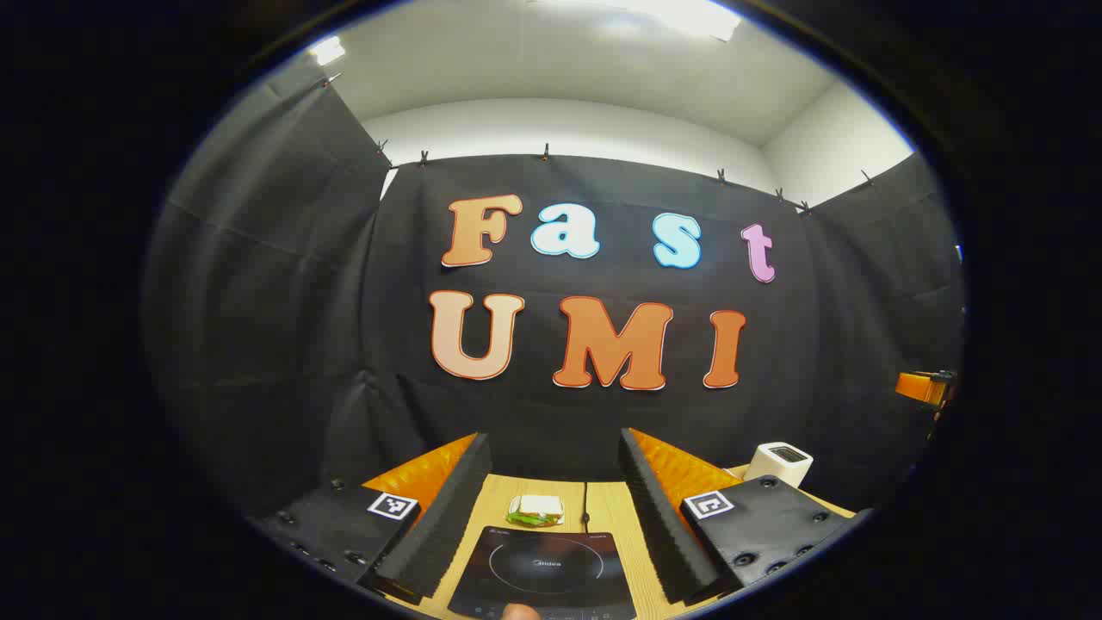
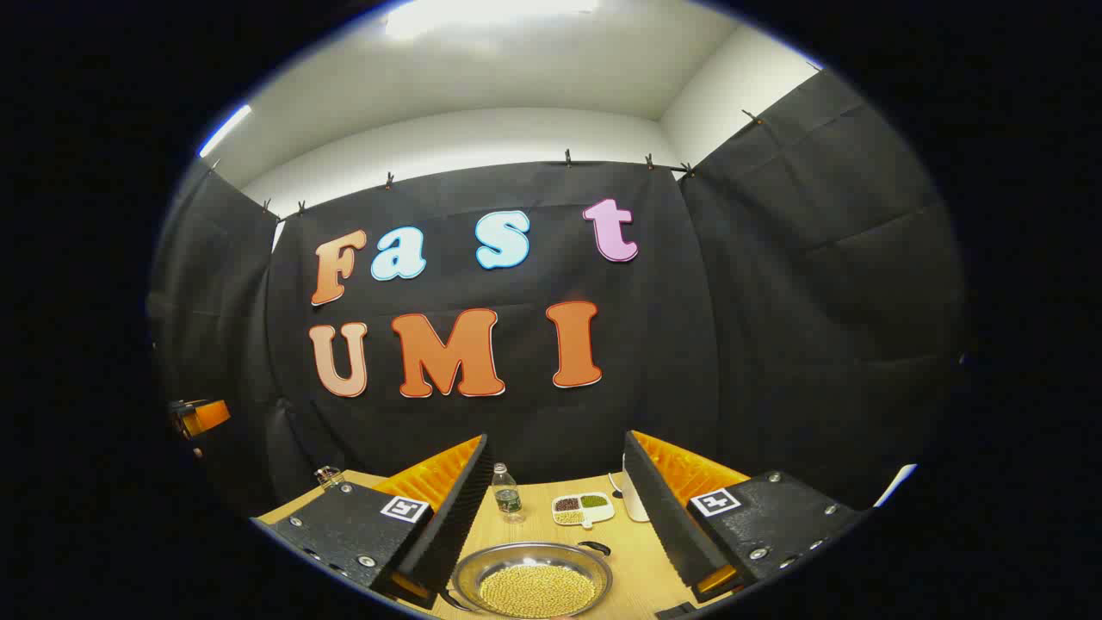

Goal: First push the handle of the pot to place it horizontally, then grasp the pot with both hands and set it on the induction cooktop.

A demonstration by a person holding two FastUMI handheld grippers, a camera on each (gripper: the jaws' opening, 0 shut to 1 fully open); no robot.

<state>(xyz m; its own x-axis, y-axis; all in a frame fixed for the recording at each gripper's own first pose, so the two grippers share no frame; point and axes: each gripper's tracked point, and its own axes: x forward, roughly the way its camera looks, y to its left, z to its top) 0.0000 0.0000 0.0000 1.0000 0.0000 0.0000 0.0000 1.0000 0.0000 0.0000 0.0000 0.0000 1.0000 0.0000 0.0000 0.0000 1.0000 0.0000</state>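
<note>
**Both grippers raised and open, pot untouched**

The left gripper (image 1: 551, 508) hangs above the near part of the light wooden worktop (image 1: 603, 508), its fingers spread wide with nothing between them. Below it lies the flat black induction cooktop (image 1: 542, 568) with a ring printed on its glass. Beyond the cooktop, toward the far edge, sits a sandwich with green filling (image 1: 535, 510); a small white box-shaped appliance (image 1: 779, 463) stands at the far right corner.

The right gripper (image 2: 555, 517) is likewise held apart and empty. Beneath it, at the near edge, rests the shallow round metal pot (image 2: 532, 581) filled with small yellow grains. A dark loop handle (image 2: 594, 547) shows at its far right rim; another dark piece at the near left rim is too cut off to identify. Behind the pot stand a small clear bottle (image 2: 508, 495) and a white divided dish of beans (image 2: 583, 508).

The push on the handle looks not yet begun. The main risk I see is spilling: the pot is shallow and well filled, so a hard shove or an uneven two-sided lift could tip grains onto the worktop. A sliding pot could also knock the dish or bottle.
</note>
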